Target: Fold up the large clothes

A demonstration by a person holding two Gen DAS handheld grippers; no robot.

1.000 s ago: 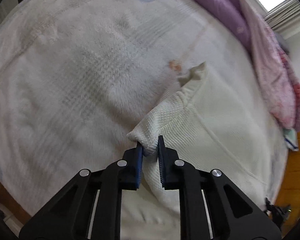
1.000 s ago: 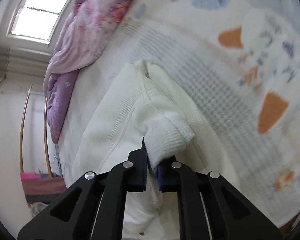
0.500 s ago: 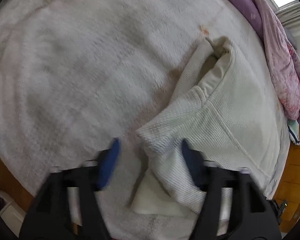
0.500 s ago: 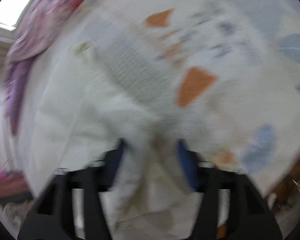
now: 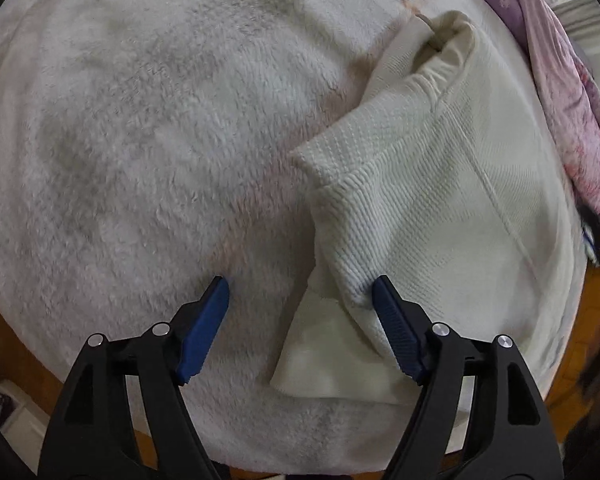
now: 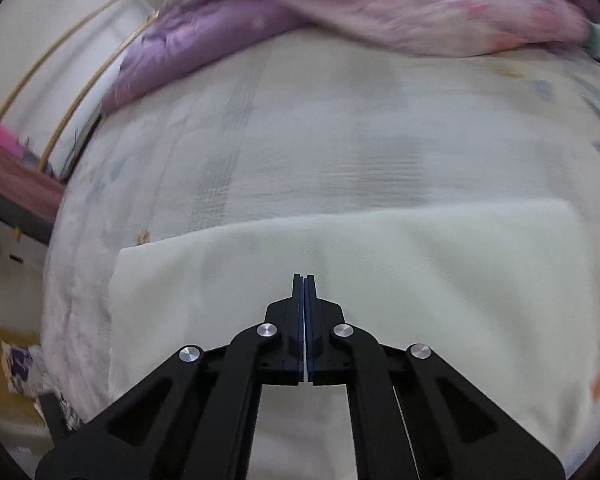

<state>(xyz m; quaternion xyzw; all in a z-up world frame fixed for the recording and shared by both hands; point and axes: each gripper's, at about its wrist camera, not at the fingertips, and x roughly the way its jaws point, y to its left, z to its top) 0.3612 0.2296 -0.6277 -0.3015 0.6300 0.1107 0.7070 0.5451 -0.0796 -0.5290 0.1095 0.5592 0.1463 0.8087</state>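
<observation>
On my left wrist view, the left gripper [image 5: 300,292] stands wide apart, empty. The cream sweater [image 5: 428,208] lies folded on the white fleece blanket [image 5: 140,140], its cuff just beside my right-hand pad [image 5: 396,328].

On my right wrist view, the right gripper [image 6: 303,280] is pressed together with nothing between, above the sweater's [image 6: 380,264] flat cream panel. A pink-purple quilt [image 6: 380,4] is heaped beyond.

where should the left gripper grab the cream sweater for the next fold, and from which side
Probably the ribbed sleeve cuff of the cream sweater. It pokes out as a free corner over the fluffy blanket, so the open left gripper can come from the blanket side and pinch across its edge.
</observation>
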